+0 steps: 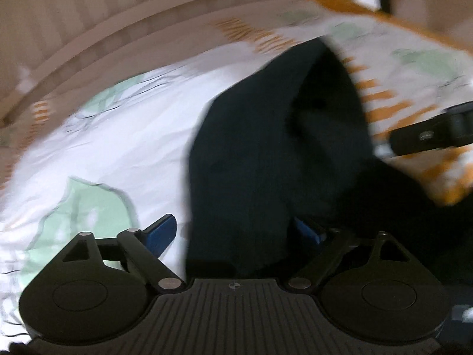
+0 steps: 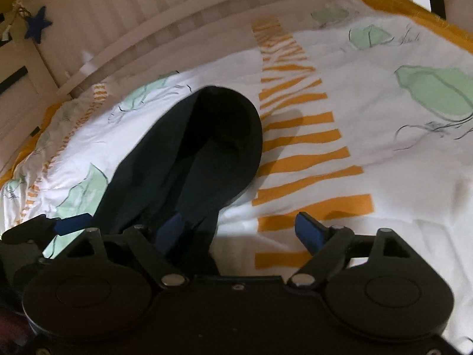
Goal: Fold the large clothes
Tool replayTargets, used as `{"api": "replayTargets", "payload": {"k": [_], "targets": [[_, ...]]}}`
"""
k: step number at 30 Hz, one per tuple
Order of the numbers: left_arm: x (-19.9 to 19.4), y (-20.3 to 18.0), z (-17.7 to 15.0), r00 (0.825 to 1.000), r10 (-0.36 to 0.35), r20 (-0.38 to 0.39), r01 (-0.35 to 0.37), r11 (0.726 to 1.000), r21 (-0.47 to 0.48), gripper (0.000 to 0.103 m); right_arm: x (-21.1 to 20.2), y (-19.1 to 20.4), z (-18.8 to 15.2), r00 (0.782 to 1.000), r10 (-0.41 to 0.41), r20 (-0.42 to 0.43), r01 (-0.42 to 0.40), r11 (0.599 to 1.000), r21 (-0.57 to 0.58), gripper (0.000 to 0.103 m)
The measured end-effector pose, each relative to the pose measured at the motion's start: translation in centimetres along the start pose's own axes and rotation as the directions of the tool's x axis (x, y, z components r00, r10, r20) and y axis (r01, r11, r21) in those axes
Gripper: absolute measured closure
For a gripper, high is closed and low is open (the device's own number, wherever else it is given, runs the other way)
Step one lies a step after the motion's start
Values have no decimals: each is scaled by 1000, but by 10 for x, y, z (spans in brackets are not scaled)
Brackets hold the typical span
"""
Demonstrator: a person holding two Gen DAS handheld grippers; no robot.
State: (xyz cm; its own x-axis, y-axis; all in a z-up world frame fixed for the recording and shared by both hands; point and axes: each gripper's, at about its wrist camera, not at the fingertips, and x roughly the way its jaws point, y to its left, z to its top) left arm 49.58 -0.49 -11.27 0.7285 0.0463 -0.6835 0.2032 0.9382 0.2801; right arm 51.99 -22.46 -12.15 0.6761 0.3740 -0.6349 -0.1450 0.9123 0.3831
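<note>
A dark navy garment [image 1: 275, 136] lies bunched on the bedspread, blurred in the left wrist view. It also shows in the right wrist view [image 2: 204, 142] as a long folded heap. My left gripper [image 1: 236, 230] is open, its blue fingers [image 1: 161, 232] wide apart, with the cloth lying between them. My right gripper [image 2: 239, 230] is open too; its left finger [image 2: 173, 230] rests on the cloth, its right finger [image 2: 309, 230] over the bedspread. The right gripper's body [image 1: 431, 133] shows at the right edge of the left wrist view. The left gripper [image 2: 71, 223] shows at the left of the right wrist view.
The bed is covered by a white bedspread [image 2: 369, 94] with green shapes and orange stripes. A pale slatted headboard [image 2: 165, 9] runs along the far side. A blue star [image 2: 38, 25] hangs at the far left.
</note>
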Motion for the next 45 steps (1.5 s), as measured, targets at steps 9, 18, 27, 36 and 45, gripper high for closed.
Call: {"api": "replayTargets", "payload": {"k": [9, 18, 27, 36, 45], "targets": [[2, 108, -42, 997, -79, 25, 83, 932, -352, 10, 37, 6, 10, 1000, 9, -5, -9, 1000, -3, 16], [-13, 109, -52, 992, -97, 74, 118, 923, -367, 11, 42, 14, 26, 998, -60, 25, 59, 998, 21, 77], [-18, 50, -3, 984, -10, 178, 15, 1000, -24, 12, 4, 64, 61, 987, 94, 128, -69, 979, -194, 95], [-14, 107, 0, 972, 191, 138, -143, 943, -299, 17, -8, 57, 58, 990, 56, 132, -33, 985, -171, 77], [-12, 170, -45, 994, 66, 86, -20, 893, -451, 19, 10, 5, 19, 998, -41, 41, 44, 996, -72, 40]]}}
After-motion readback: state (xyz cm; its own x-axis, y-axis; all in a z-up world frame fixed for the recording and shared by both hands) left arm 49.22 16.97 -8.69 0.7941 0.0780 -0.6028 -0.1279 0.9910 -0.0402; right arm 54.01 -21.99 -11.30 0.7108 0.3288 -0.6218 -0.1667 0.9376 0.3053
